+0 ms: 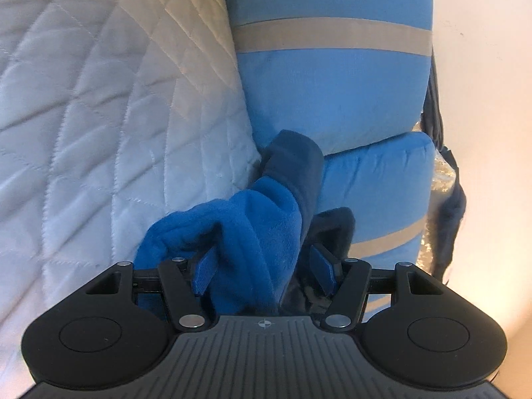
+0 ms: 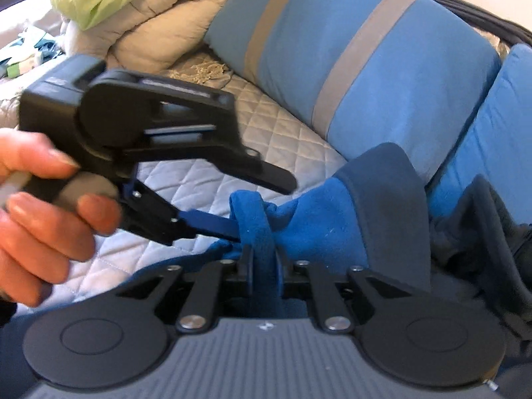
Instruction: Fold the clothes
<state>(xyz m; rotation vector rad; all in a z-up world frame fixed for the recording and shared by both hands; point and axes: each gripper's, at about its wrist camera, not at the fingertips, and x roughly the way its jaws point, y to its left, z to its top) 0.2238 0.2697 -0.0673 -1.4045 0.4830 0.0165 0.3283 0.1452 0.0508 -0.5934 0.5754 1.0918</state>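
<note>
Right hand-held gripper (image 2: 264, 266) and left hand-held gripper (image 1: 262, 266) each clamp the blue fleece (image 2: 309, 219).

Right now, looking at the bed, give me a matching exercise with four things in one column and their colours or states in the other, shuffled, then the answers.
Things:
1. fleece garment
2. quilt
3. striped pillow
4. right gripper

Colours or states:
A. white, diamond-stitched
B. shut on a fold of cloth
C. light blue with grey bands
D. bright blue with a dark cuff

Pairs: 1-D, 2-A, 3-C, 4-B
</note>
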